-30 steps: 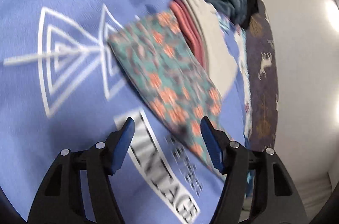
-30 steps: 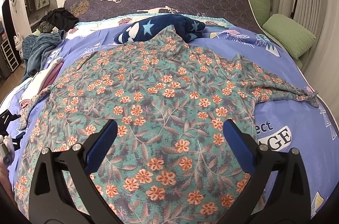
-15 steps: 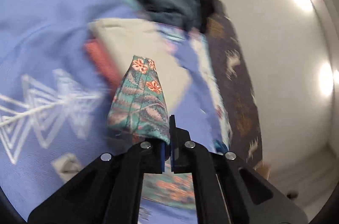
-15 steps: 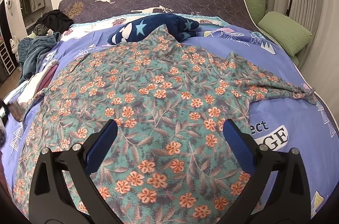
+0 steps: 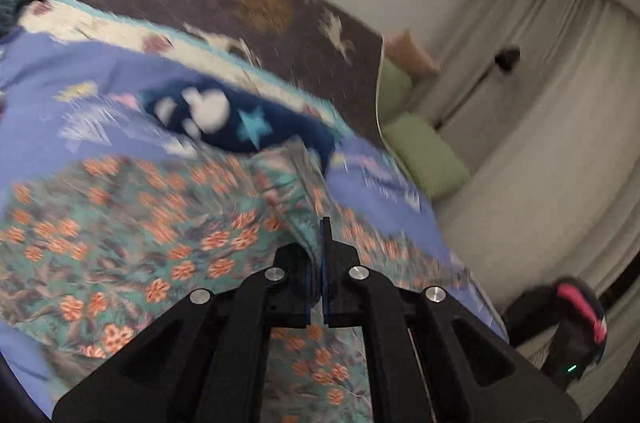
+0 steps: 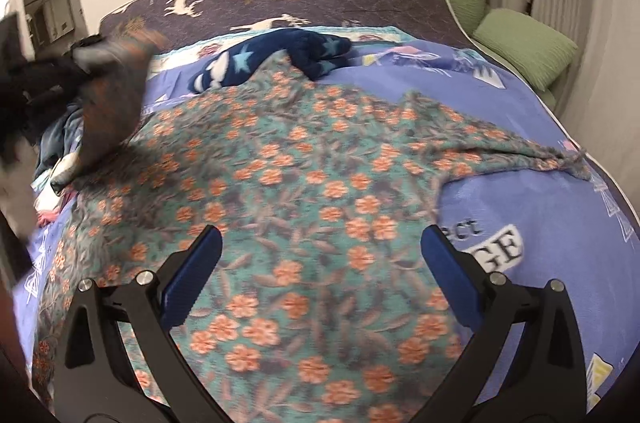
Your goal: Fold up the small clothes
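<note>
Across the bed (image 6: 560,223), the floral garment (image 6: 312,191) lies spread flat on the blue cover, its body centred and one sleeve trailing toward 3 o'clock in the right wrist view.

Left gripper (image 5: 322,235): jaws clenched on an edge of the floral garment, with a ridge of cloth rising to the tips at 12 o'clock of the jaws. In the right wrist view this gripper appears as a blurred dark mass at 9 o'clock, with floral cloth hanging from it above the bed.

Right gripper (image 6: 320,263): jaws released and standing wide, hovering over the lower middle of the garment, nothing between them.

Step in hand, as judged: carrying the lifted side across the body to make the first fold. To do it well, keep the edge taut and level, lay it parallel to the far side rather than skewed, and use the free right gripper to pin or smooth the body so it does not drag.

Containers: none in view. A navy star-print item (image 6: 280,57) lies at 12 o'clock beyond the garment; green cushions (image 6: 520,47) sit at 2 o'clock beside the bed.
</note>
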Demonstrator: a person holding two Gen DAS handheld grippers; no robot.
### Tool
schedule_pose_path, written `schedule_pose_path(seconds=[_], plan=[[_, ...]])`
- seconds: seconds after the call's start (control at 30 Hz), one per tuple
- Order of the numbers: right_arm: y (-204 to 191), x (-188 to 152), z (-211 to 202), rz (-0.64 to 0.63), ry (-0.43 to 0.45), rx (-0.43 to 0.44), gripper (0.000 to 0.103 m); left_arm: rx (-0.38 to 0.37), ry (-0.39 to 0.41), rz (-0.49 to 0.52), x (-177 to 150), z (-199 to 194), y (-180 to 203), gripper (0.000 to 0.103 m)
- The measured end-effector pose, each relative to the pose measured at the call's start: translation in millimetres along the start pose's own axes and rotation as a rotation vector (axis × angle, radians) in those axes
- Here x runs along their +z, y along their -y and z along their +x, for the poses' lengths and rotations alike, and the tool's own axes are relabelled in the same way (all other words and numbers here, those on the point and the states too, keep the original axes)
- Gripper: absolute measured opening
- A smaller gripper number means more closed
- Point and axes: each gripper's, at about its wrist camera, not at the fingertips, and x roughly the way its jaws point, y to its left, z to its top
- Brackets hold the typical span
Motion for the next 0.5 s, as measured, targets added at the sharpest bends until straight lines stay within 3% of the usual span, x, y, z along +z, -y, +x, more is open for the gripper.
schedule_pose_path(seconds=[0.1, 0.17, 0.3, 0.37, 0.5], plan=[[16, 3, 3, 0.045, -0.024, 0.019, 0.101, 0.027, -0.109, 0.036, -29, 40, 14, 0.003], [24, 8, 9, 0.078, -0.060, 0.086, 0.100, 0.035, -0.150, 0.046, -46, 52, 18, 0.003], [27, 29, 35, 0.124, -0.164, 0.294, 0.084, 0.034, -0.166, 0.038, -57, 46, 9, 0.003], [27, 44, 58, 0.206, -0.245, 0.406, 0.083, 0.030, -0.163, 0.031, -54, 39, 7, 0.003], [12, 71, 104, 0.288, -0.376, 0.535, 0.082, 0.032, -0.168, 0.034, -60, 37, 5, 0.003]])
